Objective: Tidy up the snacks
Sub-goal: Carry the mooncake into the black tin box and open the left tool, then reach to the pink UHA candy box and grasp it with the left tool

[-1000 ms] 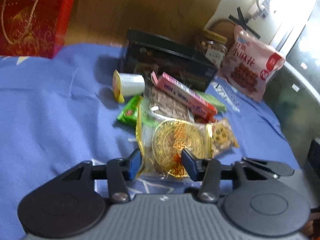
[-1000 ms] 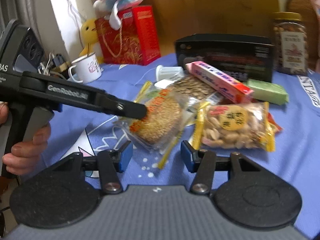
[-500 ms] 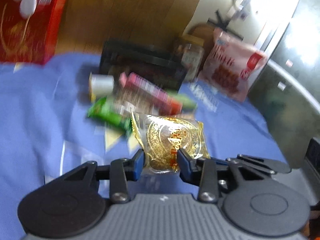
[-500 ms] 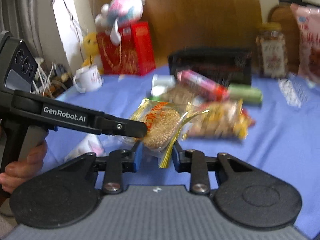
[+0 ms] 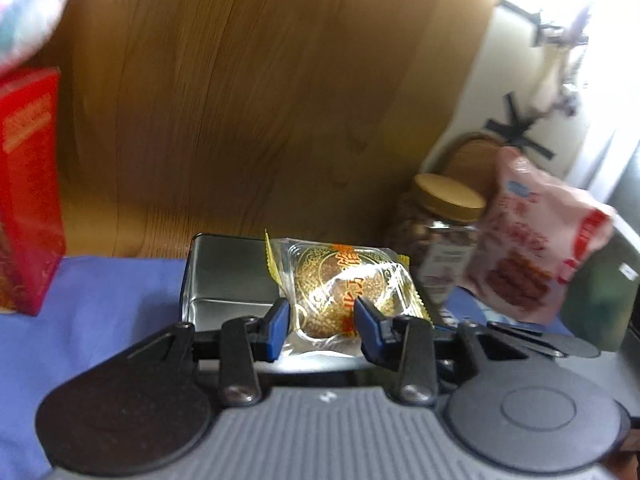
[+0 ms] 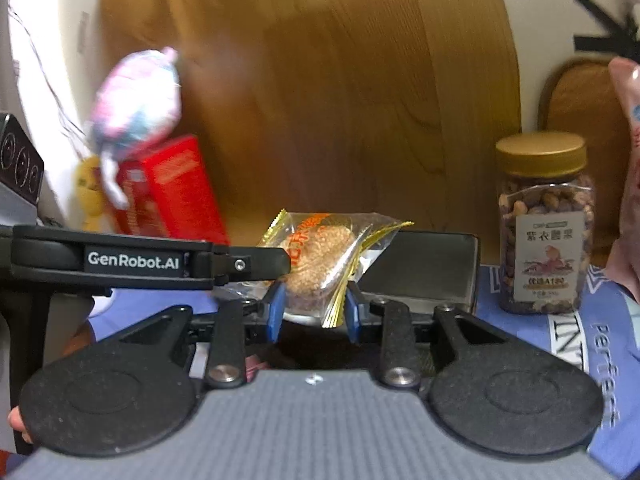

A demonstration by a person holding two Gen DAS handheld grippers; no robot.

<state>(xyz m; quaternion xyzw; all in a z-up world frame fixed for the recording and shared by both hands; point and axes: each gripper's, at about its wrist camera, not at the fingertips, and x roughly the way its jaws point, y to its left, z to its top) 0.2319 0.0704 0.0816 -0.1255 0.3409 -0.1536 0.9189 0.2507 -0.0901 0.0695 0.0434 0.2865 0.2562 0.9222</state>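
Note:
My left gripper [image 5: 320, 322] is shut on a clear-wrapped round sesame cake with gold and orange print [image 5: 344, 284], held up over the open dark metal tin [image 5: 228, 280] on the blue cloth. My right gripper [image 6: 314, 314] is shut on the same sesame cake [image 6: 320, 256], gripping its other side. The left gripper's arm [image 6: 152, 260] crosses the right wrist view from the left. The tin also shows behind the cake in the right wrist view [image 6: 424, 272]. The other snacks on the table are hidden below the grippers.
A gold-lidded jar of nuts [image 6: 544, 232] stands right of the tin, with a pink snack bag [image 5: 536, 240] beside it. A red box [image 5: 28, 200] and a plush toy [image 6: 136, 112] stand at the left. A wooden panel rises behind.
Both grippers closed on the sesame cake and lifted it from the snack pile up and forward to above the open tin. The pile has dropped out of sight.

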